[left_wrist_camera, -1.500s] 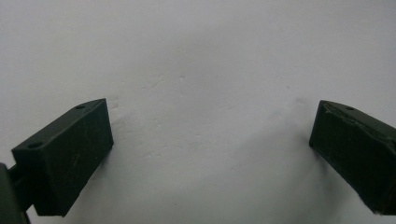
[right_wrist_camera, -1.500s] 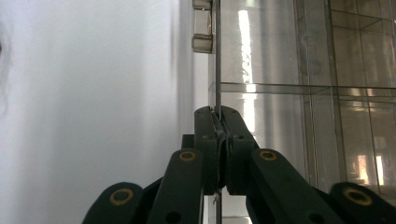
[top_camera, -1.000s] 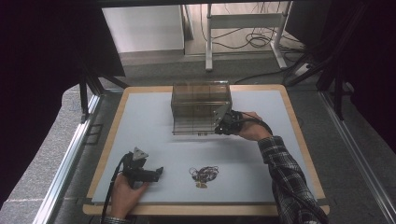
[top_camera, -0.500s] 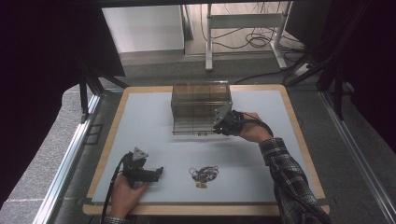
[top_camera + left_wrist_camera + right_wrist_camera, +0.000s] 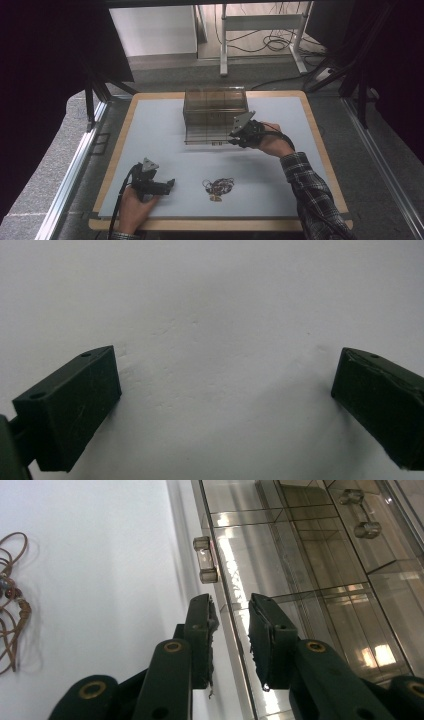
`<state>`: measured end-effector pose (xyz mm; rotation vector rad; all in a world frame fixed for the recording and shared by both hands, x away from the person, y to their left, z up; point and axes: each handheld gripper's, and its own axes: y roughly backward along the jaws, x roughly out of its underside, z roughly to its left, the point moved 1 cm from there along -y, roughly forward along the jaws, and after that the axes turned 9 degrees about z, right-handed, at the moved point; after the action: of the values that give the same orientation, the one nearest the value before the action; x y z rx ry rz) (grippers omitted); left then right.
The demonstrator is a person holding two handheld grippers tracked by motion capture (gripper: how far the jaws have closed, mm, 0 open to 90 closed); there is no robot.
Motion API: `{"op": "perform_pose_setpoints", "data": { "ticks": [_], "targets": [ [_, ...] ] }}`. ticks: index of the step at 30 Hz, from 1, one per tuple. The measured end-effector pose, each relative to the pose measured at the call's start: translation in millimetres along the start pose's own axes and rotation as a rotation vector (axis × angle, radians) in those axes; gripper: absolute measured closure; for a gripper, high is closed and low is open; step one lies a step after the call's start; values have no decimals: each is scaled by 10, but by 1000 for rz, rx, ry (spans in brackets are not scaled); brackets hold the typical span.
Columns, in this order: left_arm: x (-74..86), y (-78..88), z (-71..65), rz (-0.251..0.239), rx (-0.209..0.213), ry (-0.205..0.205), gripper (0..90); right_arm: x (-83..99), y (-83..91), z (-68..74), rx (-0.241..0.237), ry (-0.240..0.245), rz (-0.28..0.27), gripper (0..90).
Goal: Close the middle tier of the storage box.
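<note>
Right claw (image 5: 231,602) first: its jaws have just been easing apart. They're only a little way open. In the right gripper view the thin front edge of the smoked clear box (image 5: 300,555) runs up between the two pads, with a sliver of daylight on each side. So we'd call it released, not clenched on anything. The edge sits in the gap but nothing is pinching it. A small clasp (image 5: 206,566) sits on that same edge, just beyond the fingertips.

Apart from that, we see hardly any difference from a second ago. The box is in the same spot at the far middle of the table (image 5: 150,125), and its lower front part juts out toward us. The right hand is parked at that part's right corner, same as before. The cord bundle (image 5: 218,187) with the beads hasn't budged either. It lies near the front edge, well apart from the box.

The left claw (image 5: 170,186) is just resting on the table off to the left of the cords. Its jaws are spread wide over bare surface and hold nothing.

Our read is that the right claw is done handling that front edge and is letting go. If so, the box is probably ready, and we'd guess the cords are what gets picked up once the hand backs off. One thing to watch is that pulling back crooked could snag the clasp and drag the box.
</note>
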<state>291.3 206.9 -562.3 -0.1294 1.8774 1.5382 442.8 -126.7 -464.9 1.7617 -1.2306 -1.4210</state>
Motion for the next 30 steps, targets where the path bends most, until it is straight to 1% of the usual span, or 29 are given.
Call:
{"op": "perform_pose_setpoints", "data": {
  "ticks": [7, 14, 19, 23, 24, 27, 30],
  "targets": [
    [0, 0, 0, 0, 0, 0, 0, 50, 19, 69, 10, -42, -8, 635],
    [0, 0, 0, 0, 0, 0, 0, 106, 8, 146, -10, -103, -12, 562],
    [0, 0, -1, -1, 0, 1, 0, 138, -10, 215, -22, -127, -12, 532],
    [0, 0, -1, 0, 0, 0, 0, 152, -22, 249, -29, -133, -8, 520],
    [0, 0, -1, 0, 0, 0, 0, 159, -31, 276, -22, -135, 2, 519],
    [0, 0, -1, 0, 0, 0, 0, 165, -39, 293, -28, -139, -1, 509],
    [0, 0, -1, 0, 0, 1, 0, 173, -49, 325, -36, -166, -1, 487]
  ]
}}
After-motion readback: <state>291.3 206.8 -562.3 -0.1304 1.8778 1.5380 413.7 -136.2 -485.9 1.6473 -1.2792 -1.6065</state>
